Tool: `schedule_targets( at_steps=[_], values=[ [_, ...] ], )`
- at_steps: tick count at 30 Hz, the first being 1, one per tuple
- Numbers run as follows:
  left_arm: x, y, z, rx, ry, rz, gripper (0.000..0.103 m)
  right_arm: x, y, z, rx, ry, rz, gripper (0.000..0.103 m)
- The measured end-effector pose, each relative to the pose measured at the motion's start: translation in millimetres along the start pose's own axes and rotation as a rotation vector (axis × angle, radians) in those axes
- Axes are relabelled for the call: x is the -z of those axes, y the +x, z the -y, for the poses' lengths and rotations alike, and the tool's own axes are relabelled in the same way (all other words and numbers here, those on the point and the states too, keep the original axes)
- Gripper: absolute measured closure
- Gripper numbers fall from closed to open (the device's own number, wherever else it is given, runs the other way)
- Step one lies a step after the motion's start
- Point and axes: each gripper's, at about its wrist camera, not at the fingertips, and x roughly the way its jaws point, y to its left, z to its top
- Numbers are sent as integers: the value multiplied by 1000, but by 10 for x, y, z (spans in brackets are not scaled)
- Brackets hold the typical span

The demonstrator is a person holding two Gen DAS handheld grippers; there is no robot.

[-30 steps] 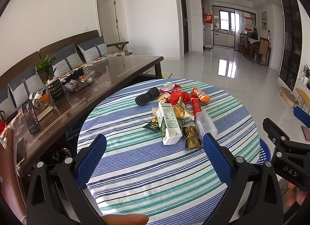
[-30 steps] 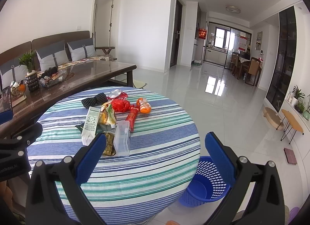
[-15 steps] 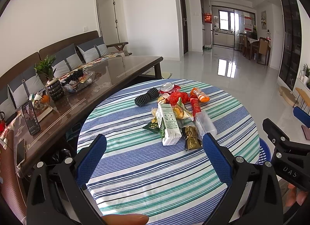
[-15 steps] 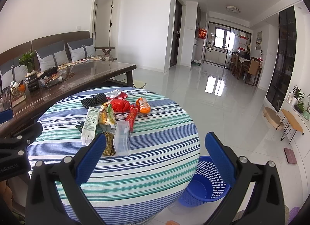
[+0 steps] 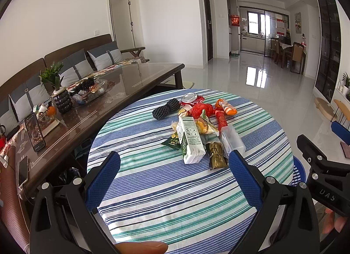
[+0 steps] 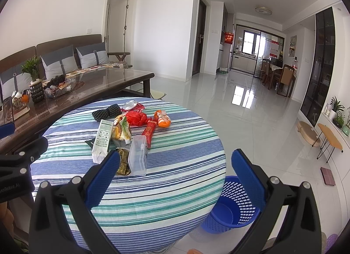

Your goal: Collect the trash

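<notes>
Nothing moved; both tools [image 5: 174, 166] [image 6: 175, 164] spread, holding nothing. Blue basket [image 6: 229, 208] empty beside table [image 6: 175, 177]; trash pile [image 6: 129, 136] on top.

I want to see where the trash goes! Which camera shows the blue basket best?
The right wrist view: the blue basket stands on the floor beside the striped table, inside visible. The left wrist view shows only a sliver of its rim.
</notes>
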Motion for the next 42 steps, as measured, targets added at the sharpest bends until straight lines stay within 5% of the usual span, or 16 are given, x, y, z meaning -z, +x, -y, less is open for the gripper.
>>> schedule_targets(
  at_steps=[42],
  values=[
    [0,44,-36,-8,-3,-16,5,84,107,-113,-14,-15,-15,5]
  ],
)
